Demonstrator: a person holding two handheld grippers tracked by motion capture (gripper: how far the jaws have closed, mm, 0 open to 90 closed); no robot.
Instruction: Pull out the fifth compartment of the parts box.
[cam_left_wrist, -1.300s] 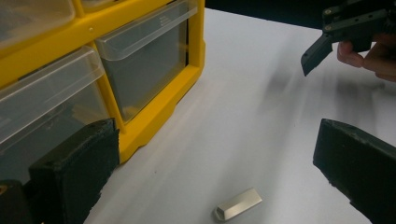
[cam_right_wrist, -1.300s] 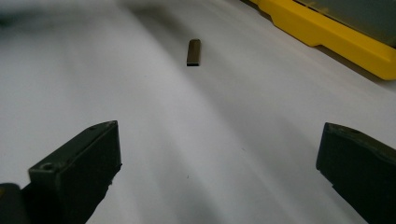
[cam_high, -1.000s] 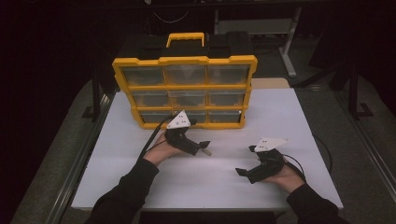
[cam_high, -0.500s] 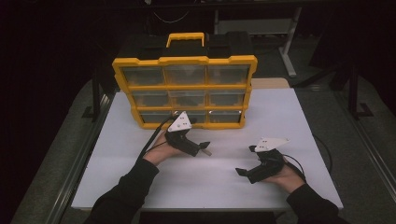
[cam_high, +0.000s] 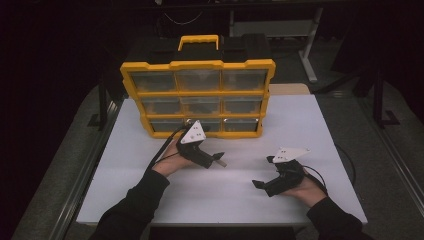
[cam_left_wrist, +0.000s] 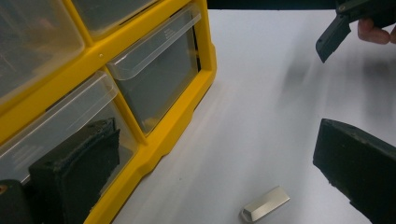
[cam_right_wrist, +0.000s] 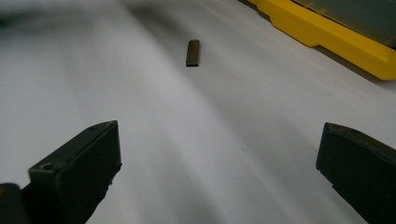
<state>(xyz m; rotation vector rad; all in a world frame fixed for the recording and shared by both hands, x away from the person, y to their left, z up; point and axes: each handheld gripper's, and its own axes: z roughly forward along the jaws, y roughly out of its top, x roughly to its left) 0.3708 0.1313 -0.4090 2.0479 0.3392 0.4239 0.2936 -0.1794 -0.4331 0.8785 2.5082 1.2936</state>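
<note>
A small silver metal bar (cam_left_wrist: 265, 209) lies flat on the white table (cam_high: 150, 190), between the wide-apart jaws of my left gripper (cam_left_wrist: 215, 140), which is open and holds nothing. In the high view the bar (cam_high: 221, 163) sits just at the tip of the left gripper (cam_high: 216, 158), in front of the yellow drawer organizer (cam_high: 197, 65). My right gripper (cam_high: 258, 185) rests low over the table to the right, open and empty. From the right gripper (cam_right_wrist: 219, 135) the bar (cam_right_wrist: 193, 52) lies well ahead on bare table.
The organizer (cam_left_wrist: 154, 154) stands upright at the back of the table, with clear drawers in three rows and a yellow handle (cam_high: 199, 40) on top. Its bottom edge (cam_right_wrist: 336, 37) runs past the right gripper's view. Cables trail from both grippers. Dark floor surrounds the table.
</note>
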